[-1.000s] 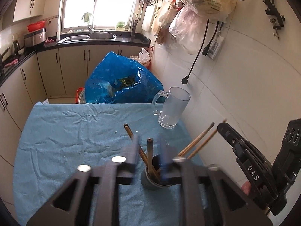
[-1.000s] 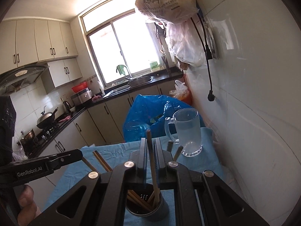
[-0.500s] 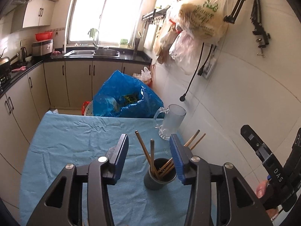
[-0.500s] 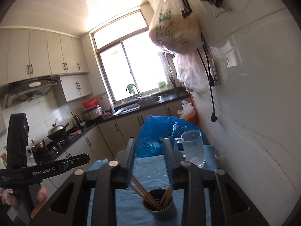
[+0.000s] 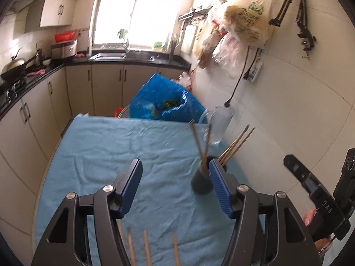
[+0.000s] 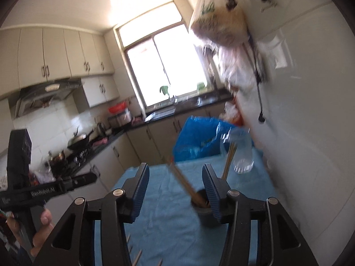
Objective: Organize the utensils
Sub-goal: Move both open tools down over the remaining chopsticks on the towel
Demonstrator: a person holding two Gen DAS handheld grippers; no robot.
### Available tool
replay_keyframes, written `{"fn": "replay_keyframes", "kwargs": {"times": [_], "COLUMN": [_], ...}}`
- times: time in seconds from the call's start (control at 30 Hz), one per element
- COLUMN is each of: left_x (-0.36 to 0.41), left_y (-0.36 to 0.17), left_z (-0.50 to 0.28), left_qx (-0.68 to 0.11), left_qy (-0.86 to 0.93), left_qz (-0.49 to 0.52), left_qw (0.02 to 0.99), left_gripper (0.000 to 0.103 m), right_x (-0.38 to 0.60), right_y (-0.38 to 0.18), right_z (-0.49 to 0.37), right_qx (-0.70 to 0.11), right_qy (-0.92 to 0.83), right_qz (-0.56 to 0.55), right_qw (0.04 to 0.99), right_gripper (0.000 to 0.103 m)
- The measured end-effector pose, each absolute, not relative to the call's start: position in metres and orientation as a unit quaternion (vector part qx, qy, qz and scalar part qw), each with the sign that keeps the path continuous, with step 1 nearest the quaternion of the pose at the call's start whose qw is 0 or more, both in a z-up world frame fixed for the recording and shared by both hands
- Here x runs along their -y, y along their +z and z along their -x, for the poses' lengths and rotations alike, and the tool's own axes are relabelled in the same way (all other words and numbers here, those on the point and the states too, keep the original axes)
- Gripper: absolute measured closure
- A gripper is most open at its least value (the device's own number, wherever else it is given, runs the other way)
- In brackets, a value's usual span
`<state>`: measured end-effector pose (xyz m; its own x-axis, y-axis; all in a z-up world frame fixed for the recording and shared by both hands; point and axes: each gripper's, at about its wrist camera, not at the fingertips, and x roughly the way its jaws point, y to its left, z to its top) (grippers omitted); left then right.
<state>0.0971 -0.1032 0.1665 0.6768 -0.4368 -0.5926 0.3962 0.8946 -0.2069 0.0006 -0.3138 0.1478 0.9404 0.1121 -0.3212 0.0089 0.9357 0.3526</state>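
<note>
Near the counter's right edge: dark holder cup (image 5: 201, 182) with chopsticks (image 5: 235, 144) already inside. At the near edge: loose chopsticks (image 5: 146, 249) awaiting collection. Left gripper (image 5: 175, 190) and right gripper (image 6: 175, 191) wide, empty. Next, probably: descent, narrow pinch on one stick.

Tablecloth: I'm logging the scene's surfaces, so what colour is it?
Plain light blue tablecloth, creased, unpatterned; the left wrist view shows it best.

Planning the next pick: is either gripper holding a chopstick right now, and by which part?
Nothing is held. The left gripper and right gripper are both open and empty; loose chopsticks lie on the blue cloth below them.
</note>
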Motion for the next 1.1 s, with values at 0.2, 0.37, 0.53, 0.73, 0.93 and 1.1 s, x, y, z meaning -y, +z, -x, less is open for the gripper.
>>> {"fn": "replay_keyframes", "kwargs": {"times": [0.2,0.37,0.53,0.73,0.93,1.1], "left_x": [0.059,0.02,-0.005,-0.014,-0.016,-0.021], "left_y": [0.11,0.053,0.005,-0.019,-0.023,-0.028], "left_z": [-0.083,-0.075,-0.069,-0.062,-0.062,-0.064], "left_qx": [-0.374,-0.427,-0.478,-0.497,-0.493,-0.499], "left_qy": [-0.191,-0.169,-0.154,-0.153,-0.155,-0.153], "left_qz": [0.014,0.032,0.058,0.064,0.061,0.067], "left_qw": [0.907,0.888,0.863,0.852,0.854,0.85], "left_gripper": [0.041,0.041,0.041,0.041,0.041,0.041], "right_x": [0.281,0.262,0.246,0.238,0.207,0.171], "right_y": [0.093,0.045,0.007,-0.013,-0.024,-0.032], "right_z": [-0.005,-0.013,-0.019,-0.026,-0.034,-0.051], "right_qx": [-0.249,-0.322,-0.377,-0.411,-0.446,-0.47], "right_qy": [0.049,0.066,0.079,0.072,0.09,0.112], "right_qz": [-0.184,-0.193,-0.205,-0.219,-0.195,-0.155], "right_qw": [0.95,0.924,0.9,0.882,0.869,0.862], "right_gripper": [0.049,0.049,0.049,0.051,0.063,0.064]}}
